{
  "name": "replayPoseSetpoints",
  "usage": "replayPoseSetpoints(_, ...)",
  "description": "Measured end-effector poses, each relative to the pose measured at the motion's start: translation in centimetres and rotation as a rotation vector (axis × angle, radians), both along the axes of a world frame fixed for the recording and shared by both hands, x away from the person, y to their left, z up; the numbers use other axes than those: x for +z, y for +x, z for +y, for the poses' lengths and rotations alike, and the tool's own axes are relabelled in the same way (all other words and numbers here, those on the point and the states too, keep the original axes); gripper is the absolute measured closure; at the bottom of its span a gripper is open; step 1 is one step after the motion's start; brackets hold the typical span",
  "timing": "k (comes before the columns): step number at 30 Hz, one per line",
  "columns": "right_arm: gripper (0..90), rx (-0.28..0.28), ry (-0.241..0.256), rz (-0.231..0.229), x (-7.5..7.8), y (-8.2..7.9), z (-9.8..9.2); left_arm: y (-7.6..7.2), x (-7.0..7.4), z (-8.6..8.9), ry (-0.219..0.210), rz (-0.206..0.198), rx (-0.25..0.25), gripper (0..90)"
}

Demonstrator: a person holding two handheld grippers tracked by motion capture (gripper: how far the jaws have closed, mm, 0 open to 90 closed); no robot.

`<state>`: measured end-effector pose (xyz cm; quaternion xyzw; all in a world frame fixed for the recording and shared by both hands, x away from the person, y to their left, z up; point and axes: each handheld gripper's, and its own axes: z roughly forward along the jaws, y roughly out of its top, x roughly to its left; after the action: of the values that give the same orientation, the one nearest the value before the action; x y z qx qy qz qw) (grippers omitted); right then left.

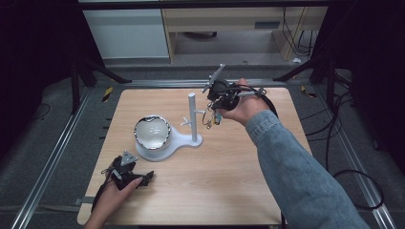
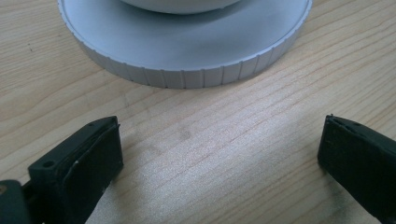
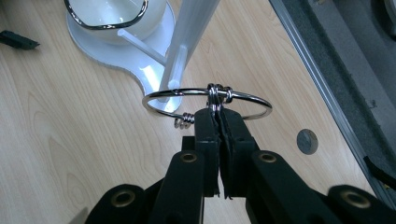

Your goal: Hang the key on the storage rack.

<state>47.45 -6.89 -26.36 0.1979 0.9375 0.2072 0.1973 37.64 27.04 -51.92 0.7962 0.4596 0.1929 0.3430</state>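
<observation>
Two grippers work over one wooden table [image 1: 229, 181]: the right gripper [image 3: 218, 109] is clenched on one metal ring [image 3: 243, 96] at its tips, at three o'clock of one white stand [image 1: 193, 117], while the left gripper [image 2: 219, 154], jaws spread and empty, rests at seven o'clock of one bowl [image 1: 152, 131].

No text or label can be read

A thin silver wire bracelet [image 3: 208, 100], level and pinched at its near rim between the right gripper's [image 3: 218, 114] closed jaws, encircles the white stand's peg [image 3: 173, 74].
</observation>
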Motion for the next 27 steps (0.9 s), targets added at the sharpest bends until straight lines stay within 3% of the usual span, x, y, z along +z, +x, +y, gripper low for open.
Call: replayPoseSetpoints(27,85.6,0.026,-0.036,0.065,-1.1,1.9,2.4,0.0,0.0,0.0,0.000,0.000,-0.002,0.0)
